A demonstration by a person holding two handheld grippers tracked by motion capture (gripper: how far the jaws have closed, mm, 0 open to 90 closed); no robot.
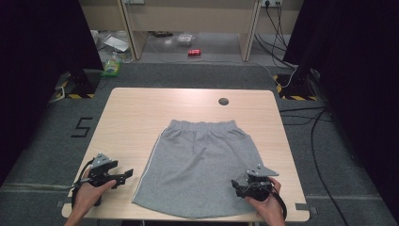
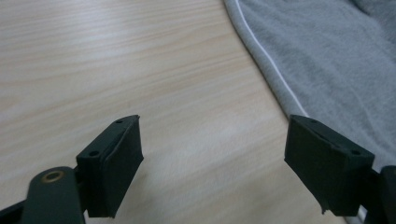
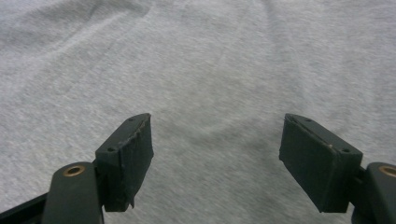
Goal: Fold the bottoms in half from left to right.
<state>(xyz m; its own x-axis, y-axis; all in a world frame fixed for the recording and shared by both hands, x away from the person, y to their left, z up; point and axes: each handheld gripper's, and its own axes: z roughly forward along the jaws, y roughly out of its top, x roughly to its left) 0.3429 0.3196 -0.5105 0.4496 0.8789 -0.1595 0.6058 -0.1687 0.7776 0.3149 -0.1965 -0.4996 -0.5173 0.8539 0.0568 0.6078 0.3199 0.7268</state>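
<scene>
— Left claw (image 1: 123, 176)?
— Jaws apart, empty, over bare surface (image 2: 116, 70). The grey shorts (image 1: 200, 165) lie just to its right; its own view shows their white side stripe (image 2: 275, 74).

— Right claw (image 1: 236, 186)?
— Jaws apart, clamped on nothing, above the shorts' lower right part; grey cloth lies beneath.

— Surroundings?
— High view adds a dark round disc (image 1: 223, 101) well beyond both claws. Nothing obstructs.

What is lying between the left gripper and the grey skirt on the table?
Nothing: in the high view, only bare wooden table separates the left gripper from the grey skirt. The left gripper view shows the same.
</scene>
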